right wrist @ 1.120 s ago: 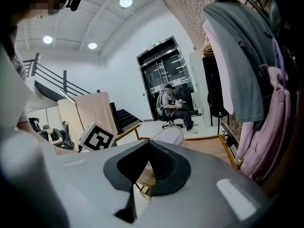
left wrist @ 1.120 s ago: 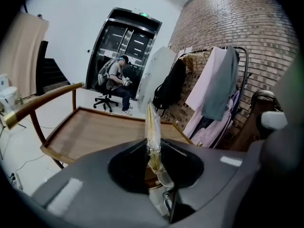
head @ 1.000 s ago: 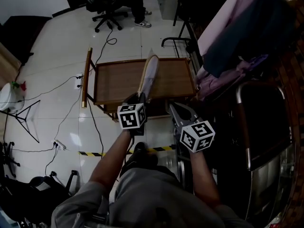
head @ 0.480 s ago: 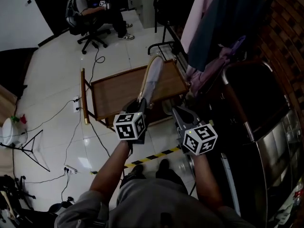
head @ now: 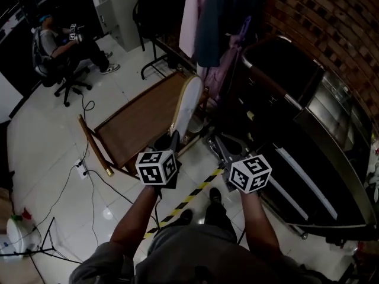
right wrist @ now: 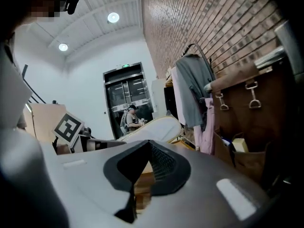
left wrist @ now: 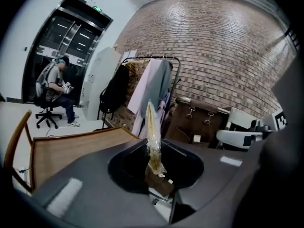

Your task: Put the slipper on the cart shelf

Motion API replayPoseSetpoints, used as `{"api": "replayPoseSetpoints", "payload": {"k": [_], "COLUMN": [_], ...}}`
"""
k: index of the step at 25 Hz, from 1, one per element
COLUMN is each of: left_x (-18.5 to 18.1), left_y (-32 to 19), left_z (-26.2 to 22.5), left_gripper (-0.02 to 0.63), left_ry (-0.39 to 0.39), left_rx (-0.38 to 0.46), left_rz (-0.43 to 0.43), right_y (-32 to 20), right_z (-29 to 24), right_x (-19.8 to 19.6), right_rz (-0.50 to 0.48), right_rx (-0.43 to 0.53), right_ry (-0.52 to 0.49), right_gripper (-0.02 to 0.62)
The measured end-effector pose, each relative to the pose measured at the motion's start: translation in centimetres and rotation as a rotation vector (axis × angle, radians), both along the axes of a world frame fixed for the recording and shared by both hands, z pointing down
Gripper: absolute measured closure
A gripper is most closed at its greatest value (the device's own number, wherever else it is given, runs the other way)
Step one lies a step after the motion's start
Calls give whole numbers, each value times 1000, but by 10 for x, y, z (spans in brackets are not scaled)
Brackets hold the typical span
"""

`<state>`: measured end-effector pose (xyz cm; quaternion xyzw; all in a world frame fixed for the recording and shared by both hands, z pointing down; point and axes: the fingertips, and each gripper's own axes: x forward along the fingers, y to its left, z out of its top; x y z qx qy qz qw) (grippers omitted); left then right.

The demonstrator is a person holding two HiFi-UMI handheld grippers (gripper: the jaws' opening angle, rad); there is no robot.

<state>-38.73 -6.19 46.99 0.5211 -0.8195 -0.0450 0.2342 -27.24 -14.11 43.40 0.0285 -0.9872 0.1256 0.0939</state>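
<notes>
- The slipper point(head: 187, 104) is held by its heel in the left gripper point(head: 173, 137), with its toe pointing away from the person.
- It is turned on its edge. The left gripper view shows it as a thin upright strip point(left wrist: 152, 129), and the right gripper view shows its pale sole with a yellowish rim point(right wrist: 153, 129).
- The left gripper's point(left wrist: 154, 161) jaws are pressed narrowly together on the heel.
- The slipper is over the right end of the cart shelf point(head: 133, 126), running from the near edge towards the far right corner. I cannot tell whether it touches the wood.
- The shelf is a brown wooden tray point(left wrist: 71, 148) with a raised rim. A wooden handle bar point(head: 92, 149) runs along its left end.
- The right gripper point(head: 212, 142) is just beside the left one, off the shelf's near right corner. Its jaws point(right wrist: 148, 144) meet at the tips and hold nothing.
- A clothes rack point(head: 207, 16) with hanging garments stands past the shelf's right end, against a brick wall point(head: 331, 28).
- Striped tape point(head: 189, 197) crosses the white floor below the grippers.
- A person on an office chair point(head: 59, 49) sits well away, beyond the shelf's left end.
</notes>
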Motion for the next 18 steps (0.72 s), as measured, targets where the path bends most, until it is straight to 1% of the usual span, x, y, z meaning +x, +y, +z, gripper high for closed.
{"api": "replayPoseSetpoints", "payload": {"k": [3,7,10,13,18], "left_x": [26,69,109,152,210], "left_y": [4,-2,-7,-19,-37], "left_z": [-1,0,1,-3,-3], "left_gripper": [540,540,540,540,540], "left_ry": [-4,13,35,53,63], "left_rx": [-3,11,12,27,35], "left_rz": [97,213,305,399,513], "right_y": [6,3,5,-3,-13], "right_z": [1,6,5,-4,-6], "right_x": [35,79,112,150,211], "right_rz": [100,227,299,376,484], "right_rx": [0,-9,-18,-1,10], "right_ry": [3,11,11,9,9], "right_gripper": [597,597,597,597,597]}}
